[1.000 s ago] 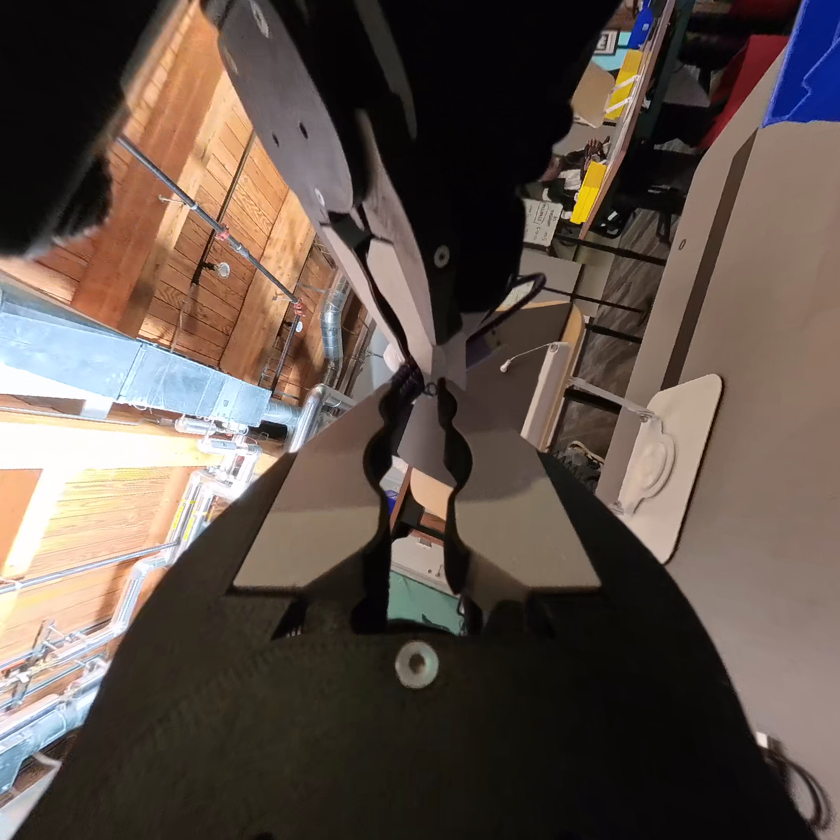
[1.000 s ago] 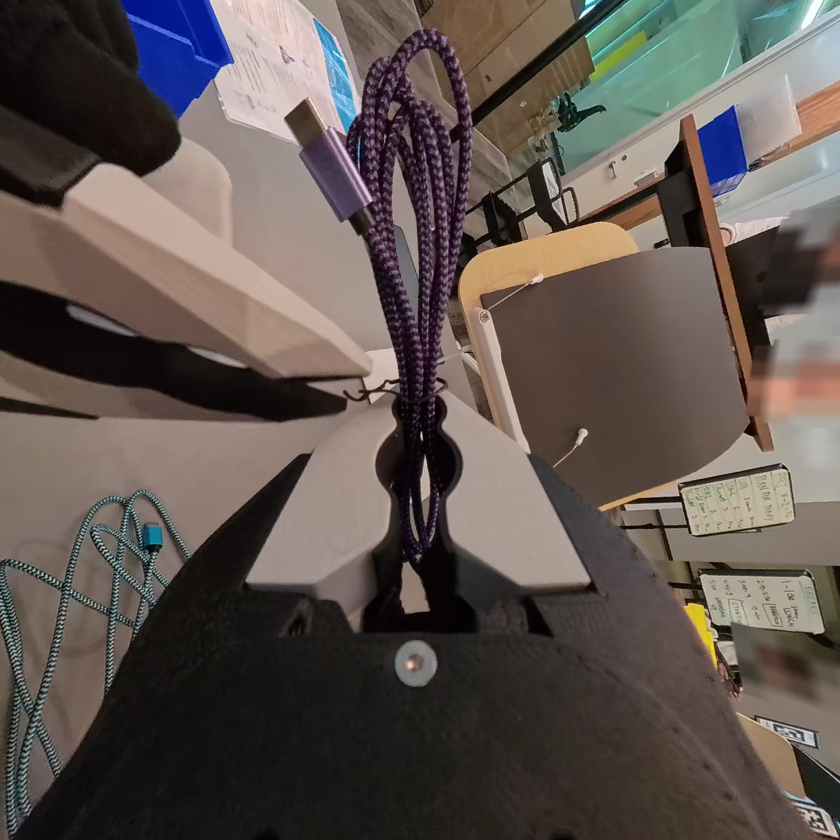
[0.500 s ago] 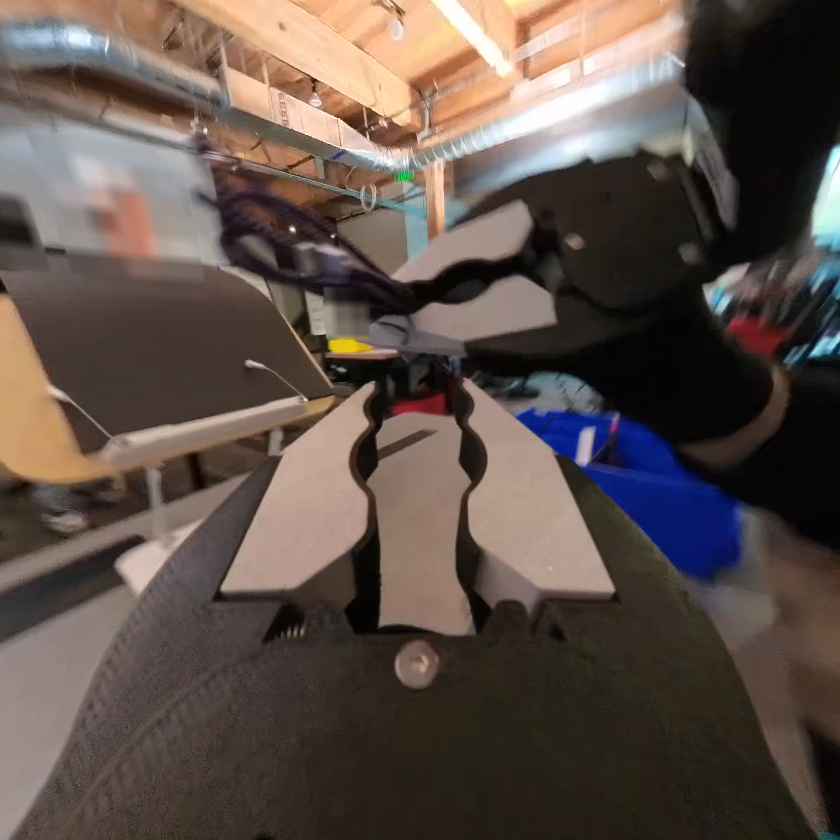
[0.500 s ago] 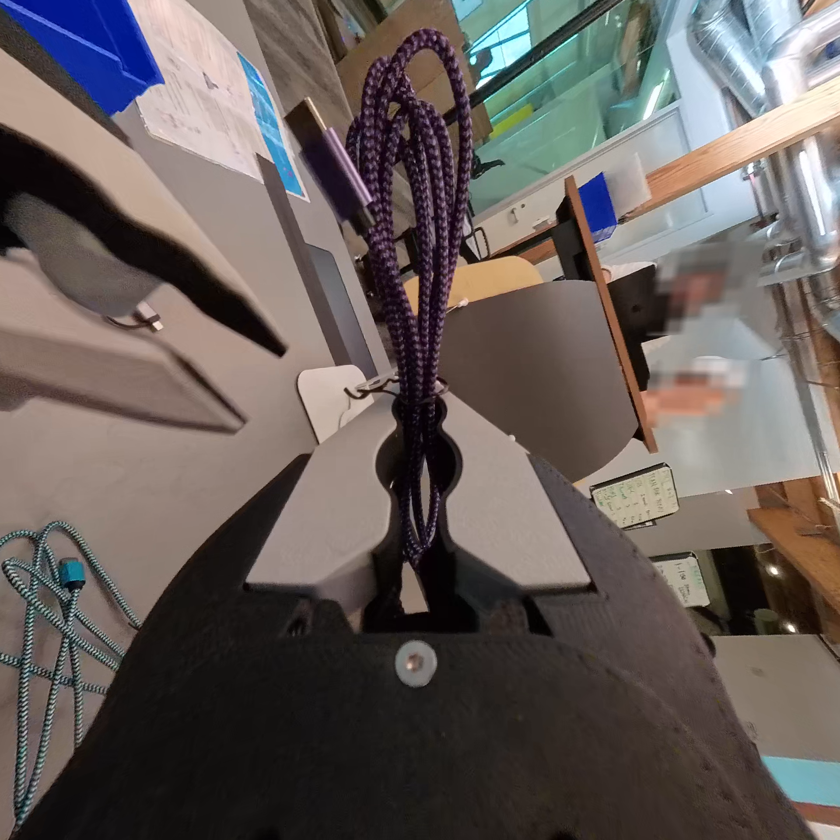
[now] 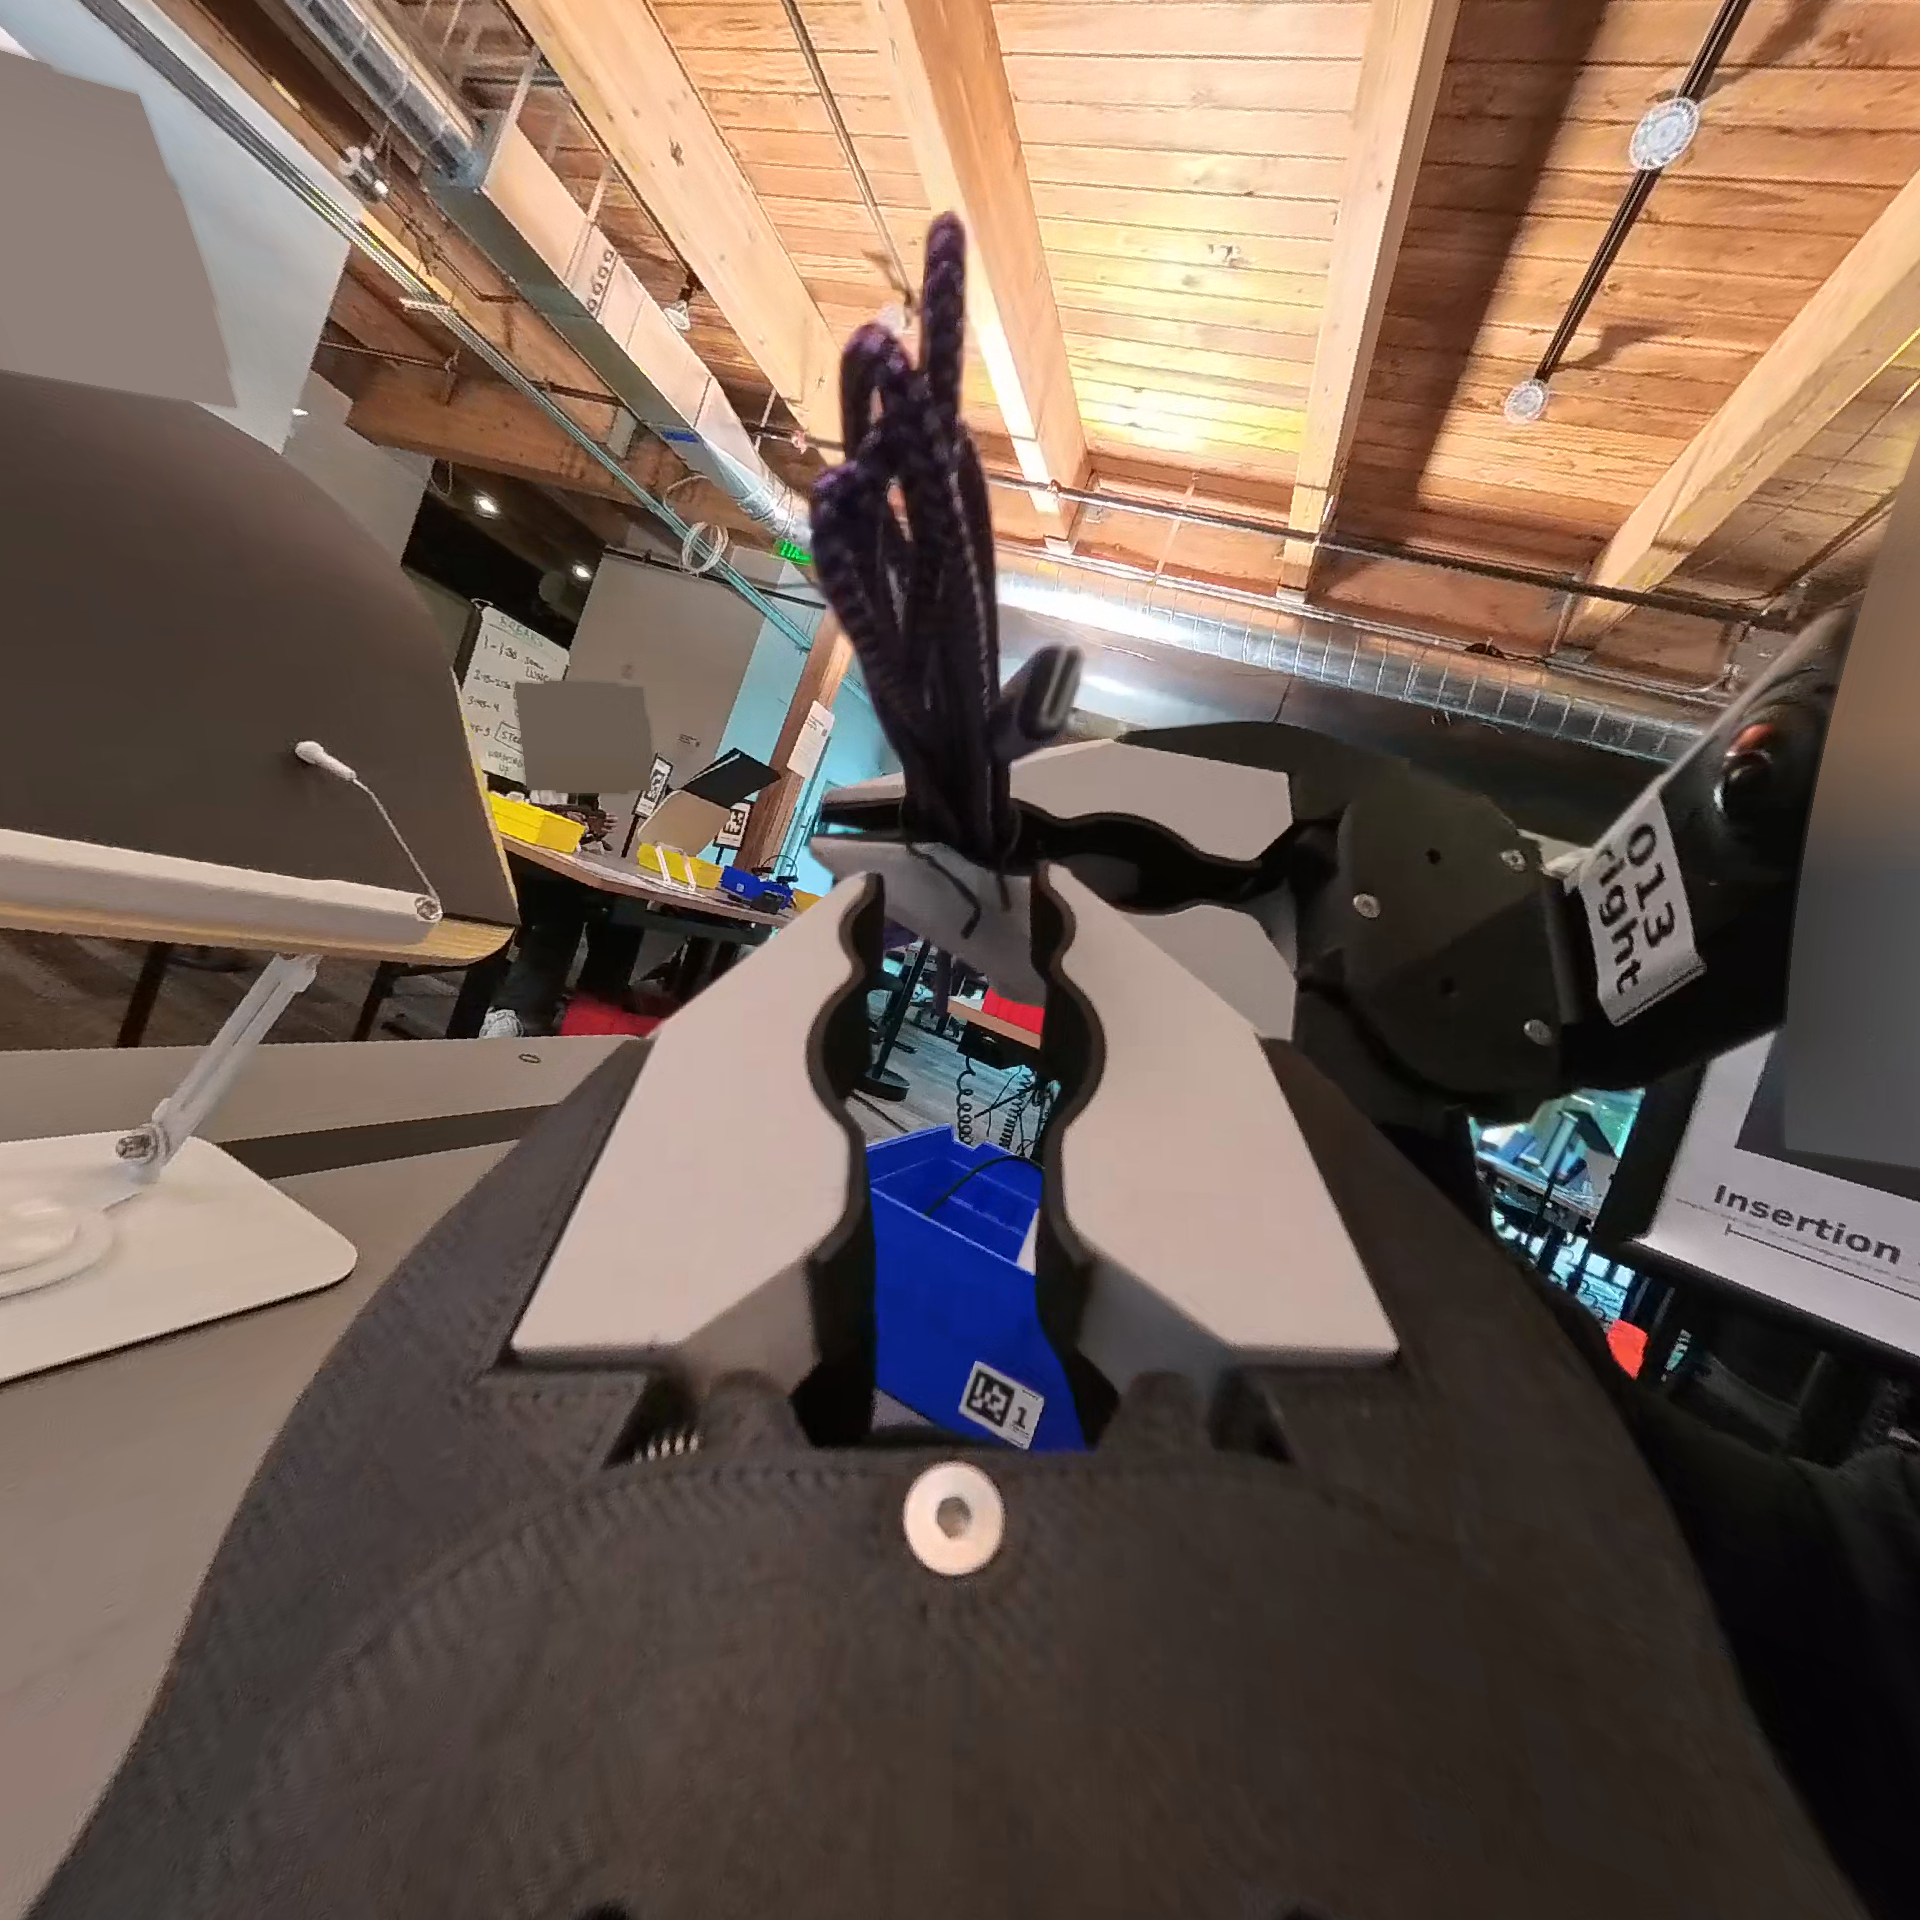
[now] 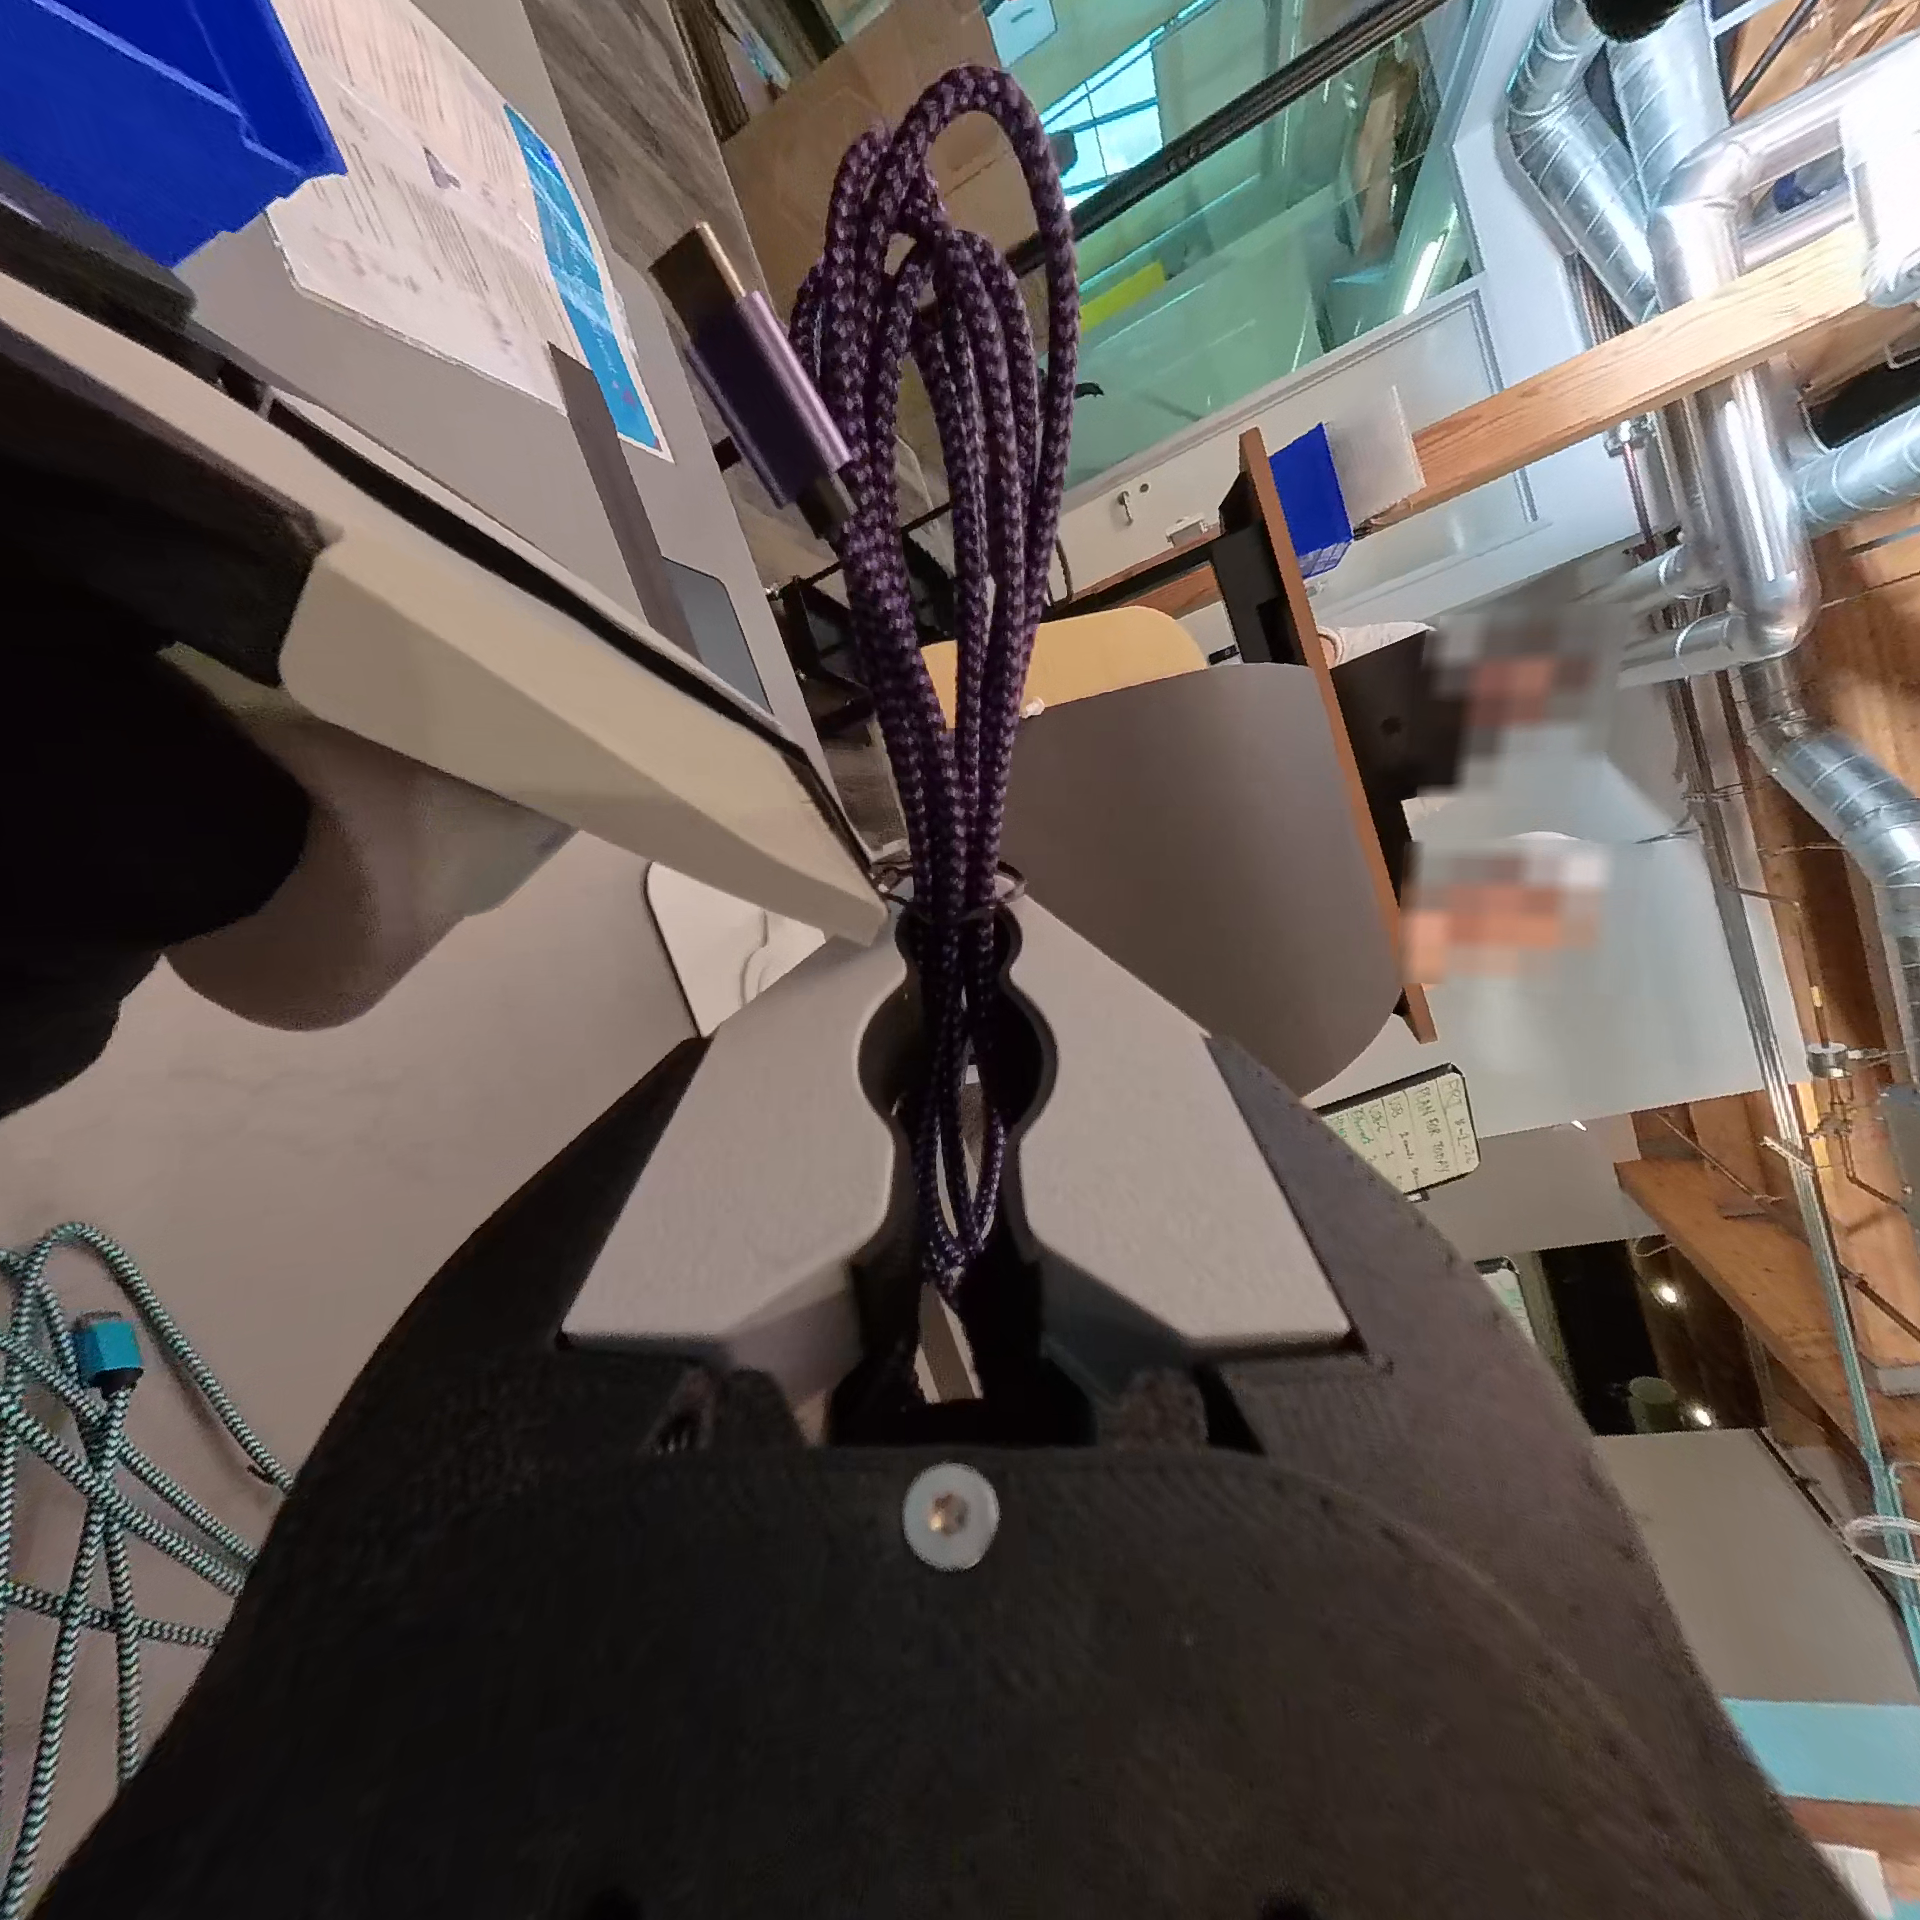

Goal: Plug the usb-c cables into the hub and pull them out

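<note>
My right gripper (image 6: 956, 920) is shut on a coiled purple braided cable (image 6: 956, 520), held up off the table with its purple plug (image 6: 769, 395) sticking out at the top. A thin black twist tie (image 6: 1003, 883) wraps the coil just above the fingertips. My left gripper (image 5: 951, 894) is open, its tips on either side of the tie (image 5: 966, 904), right against the right gripper (image 5: 842, 828) and the cable (image 5: 914, 582). One left finger (image 6: 623, 748) reaches in from the left. A teal braided cable (image 6: 62, 1382) lies on the table. No hub is in view.
A blue bin (image 5: 956, 1268) stands on the grey table (image 6: 312, 1143) behind the grippers, with a printed sheet (image 6: 436, 208) beside it. A grey panel (image 5: 208, 675) on a white stand (image 5: 156, 1268) is at the left. A person sits far off. Only a small space, under 4 cm, lies between the two pairs of fingers. About 35 cm separates my right fingertips from the grey panel (image 5: 208, 675).
My left gripper has swung round to level and come back to the tie on the coil, with its jaws apart. My right gripper keeps its hold on the purple cable.
</note>
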Tool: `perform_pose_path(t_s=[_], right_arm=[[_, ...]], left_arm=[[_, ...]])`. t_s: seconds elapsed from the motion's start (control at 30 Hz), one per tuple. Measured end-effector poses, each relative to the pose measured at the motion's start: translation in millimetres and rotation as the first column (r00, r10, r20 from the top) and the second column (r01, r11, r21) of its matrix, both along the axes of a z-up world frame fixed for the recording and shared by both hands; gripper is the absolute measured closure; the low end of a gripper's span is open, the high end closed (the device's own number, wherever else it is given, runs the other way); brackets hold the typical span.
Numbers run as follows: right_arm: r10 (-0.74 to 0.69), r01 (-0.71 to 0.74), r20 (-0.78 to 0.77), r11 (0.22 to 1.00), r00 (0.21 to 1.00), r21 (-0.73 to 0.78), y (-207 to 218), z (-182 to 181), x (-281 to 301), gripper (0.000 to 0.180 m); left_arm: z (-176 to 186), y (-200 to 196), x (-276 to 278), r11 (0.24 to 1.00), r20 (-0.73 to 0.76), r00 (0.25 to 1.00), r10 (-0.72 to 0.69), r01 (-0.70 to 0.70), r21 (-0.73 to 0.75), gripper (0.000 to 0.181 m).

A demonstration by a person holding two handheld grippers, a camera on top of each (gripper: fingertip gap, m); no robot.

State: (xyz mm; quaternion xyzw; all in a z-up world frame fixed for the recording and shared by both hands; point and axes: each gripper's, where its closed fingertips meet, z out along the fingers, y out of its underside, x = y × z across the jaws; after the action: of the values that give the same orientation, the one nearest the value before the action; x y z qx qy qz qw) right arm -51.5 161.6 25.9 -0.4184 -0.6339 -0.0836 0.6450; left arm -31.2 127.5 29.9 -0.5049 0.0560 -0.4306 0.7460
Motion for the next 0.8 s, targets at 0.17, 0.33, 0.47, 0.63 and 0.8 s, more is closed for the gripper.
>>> perform_pose_path(t_s=[0.17, 0.33, 0.47, 0.63, 0.8], right_arm=[[-0.017, 0.016, 0.015, 0.999, 1.0, 0.037, 1.0, -1.5, -0.2, 0.177], [-0.023, 0.023, 0.011, 0.998, 1.0, 0.05, 0.7, -0.1, 0.3, 0.177], [-0.039, 0.038, 0.013, 0.997, 0.999, 0.064, 2.2, 1.2, 2.1, 0.177], [-0.043, 0.043, 0.008, 0.997, 0.999, 0.066, 4.4, 2.0, 4.7, 0.177], [-0.03, 0.031, -0.02, 0.998, 0.999, 0.058, 4.0, 3.0, 6.1, 0.176]], left_arm=[[1.0, 0.6, 1.5, 1.0, 0.019, 1.0, -0.023, 0.024, -0.001, 0.16], [0.0, 2.2, 0.2, 0.998, 0.063, 0.996, -0.056, 0.057, -0.01, 0.168], [0.0, 2.0, 1.3, 0.997, 0.073, 0.995, -0.074, 0.075, -0.007, 0.177], [-0.1, 3.0, 3.9, 0.992, 0.086, 0.989, -0.124, 0.125, -0.014, 0.181], [0.8, 2.0, 5.4, 0.97, 0.161, 0.958, -0.237, 0.243, -0.018, 0.181]])
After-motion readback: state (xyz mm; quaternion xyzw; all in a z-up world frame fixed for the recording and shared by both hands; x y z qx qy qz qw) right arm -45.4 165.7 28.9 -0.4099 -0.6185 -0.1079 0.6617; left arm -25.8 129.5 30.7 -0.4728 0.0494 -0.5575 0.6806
